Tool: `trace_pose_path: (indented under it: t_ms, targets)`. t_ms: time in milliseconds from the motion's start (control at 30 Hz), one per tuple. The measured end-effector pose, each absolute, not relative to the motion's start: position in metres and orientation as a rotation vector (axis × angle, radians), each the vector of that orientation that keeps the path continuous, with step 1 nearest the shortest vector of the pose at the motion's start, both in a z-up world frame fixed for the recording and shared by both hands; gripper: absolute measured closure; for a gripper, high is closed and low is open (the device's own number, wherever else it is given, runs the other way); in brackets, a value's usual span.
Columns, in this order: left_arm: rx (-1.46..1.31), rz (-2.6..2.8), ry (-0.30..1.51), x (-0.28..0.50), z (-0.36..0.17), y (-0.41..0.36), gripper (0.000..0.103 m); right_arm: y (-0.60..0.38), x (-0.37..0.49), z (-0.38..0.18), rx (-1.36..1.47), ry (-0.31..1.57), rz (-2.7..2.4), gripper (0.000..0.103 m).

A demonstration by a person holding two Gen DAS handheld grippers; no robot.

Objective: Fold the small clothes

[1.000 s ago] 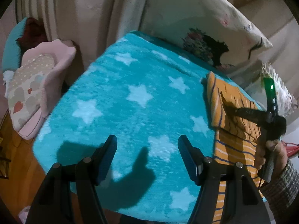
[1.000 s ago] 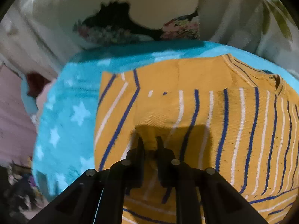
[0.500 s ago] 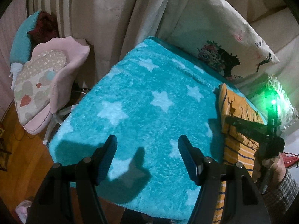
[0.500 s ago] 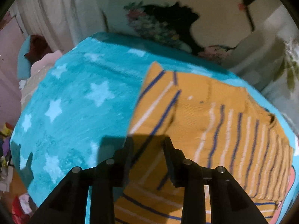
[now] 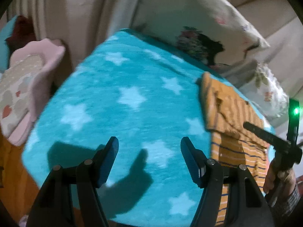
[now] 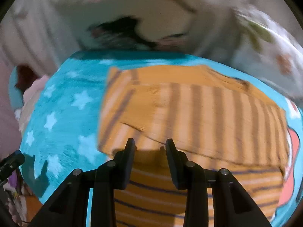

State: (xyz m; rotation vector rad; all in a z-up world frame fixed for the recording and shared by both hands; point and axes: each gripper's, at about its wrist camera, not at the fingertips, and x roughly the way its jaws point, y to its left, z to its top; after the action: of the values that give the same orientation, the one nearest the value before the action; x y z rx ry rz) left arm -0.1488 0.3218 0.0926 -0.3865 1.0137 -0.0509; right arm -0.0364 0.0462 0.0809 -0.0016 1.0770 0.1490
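An orange garment with blue and white stripes lies folded on the right side of a turquoise star-print blanket. It also shows in the left wrist view. My right gripper hovers above the garment's near fold, jaws open and empty. In the left wrist view it shows at the right edge, held over the garment. My left gripper is open and empty above the bare blanket, left of the garment.
Patterned white pillows lean behind the blanket. A pink cushioned chair stands off the left edge, with wooden floor below. A beige curtain hangs at the back.
My right gripper let go of the garment, opened and drew back above it. The folded part now lies flat. My left gripper stayed open over the blanket.
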Motion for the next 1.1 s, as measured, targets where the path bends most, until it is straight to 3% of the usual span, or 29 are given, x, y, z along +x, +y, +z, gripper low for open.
trace_pose_path:
  t_ms: [200,600,1100]
  targets:
    - [-0.386,-0.180,1.070,-0.142,0.089,0.272,0.036,-0.054,-0.083,0.097,0.102,1.056,-0.026,0.066]
    - [-0.372,-0.281,1.210,-0.182,0.043,0.179,0.036,-0.241,-0.216,0.038,0.379,1.171,-0.269,0.066]
    - [-0.405,-0.275,1.180,-0.250,0.038,0.136,0.040,-0.250,-0.272,0.021,0.643,1.156,0.053,0.064]
